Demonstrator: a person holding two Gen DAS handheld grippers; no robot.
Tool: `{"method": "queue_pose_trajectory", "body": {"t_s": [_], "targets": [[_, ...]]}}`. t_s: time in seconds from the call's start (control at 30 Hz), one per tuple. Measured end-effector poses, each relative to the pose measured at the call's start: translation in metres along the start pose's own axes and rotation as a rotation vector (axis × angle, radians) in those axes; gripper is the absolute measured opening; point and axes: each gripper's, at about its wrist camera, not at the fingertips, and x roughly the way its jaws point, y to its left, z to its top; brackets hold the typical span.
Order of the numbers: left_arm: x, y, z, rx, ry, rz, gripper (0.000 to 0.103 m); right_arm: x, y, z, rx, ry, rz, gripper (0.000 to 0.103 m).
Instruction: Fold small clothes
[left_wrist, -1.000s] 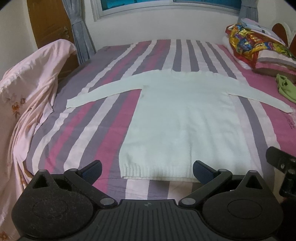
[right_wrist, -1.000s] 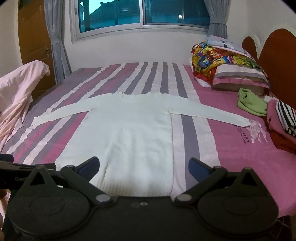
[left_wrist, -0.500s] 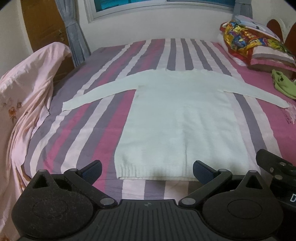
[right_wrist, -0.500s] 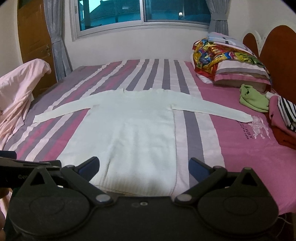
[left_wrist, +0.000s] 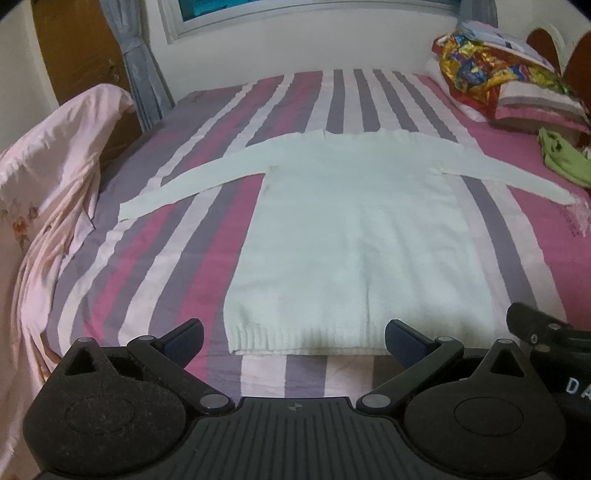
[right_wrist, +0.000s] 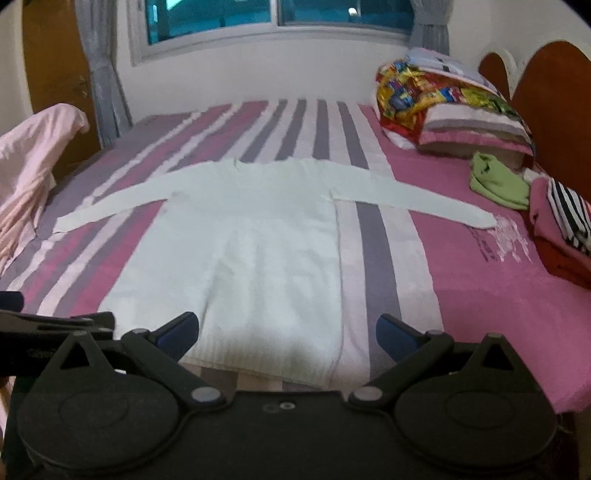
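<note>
Your left gripper (left_wrist: 293, 338) and right gripper (right_wrist: 287, 332) both stood spread wide, empty, touching no cloth. Each hovered just short of the ribbed hem of the white sweater (left_wrist: 354, 236), which lay flat on the striped bedspread (left_wrist: 166, 266), sleeves stretched to either side. A green garment (right_wrist: 498, 181) lay near the pillows (right_wrist: 454, 107), well apart from the sweater.
</note>
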Motion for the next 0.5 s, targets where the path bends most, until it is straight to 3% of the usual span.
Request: {"method": "queue_pose_trajectory", "body": {"t_s": [0.33,0.5], "targets": [[0.001,-0.008,-0.002,0.031,0.012,-0.007,0.103,0.022,-0.012,-0.007,0.069,0.110,-0.024,0.103],[0.001,-0.010,-0.001,0.032,0.011,0.001,0.103,0.021,-0.014,-0.007,0.081,0.113,-0.027,0.103]]}}
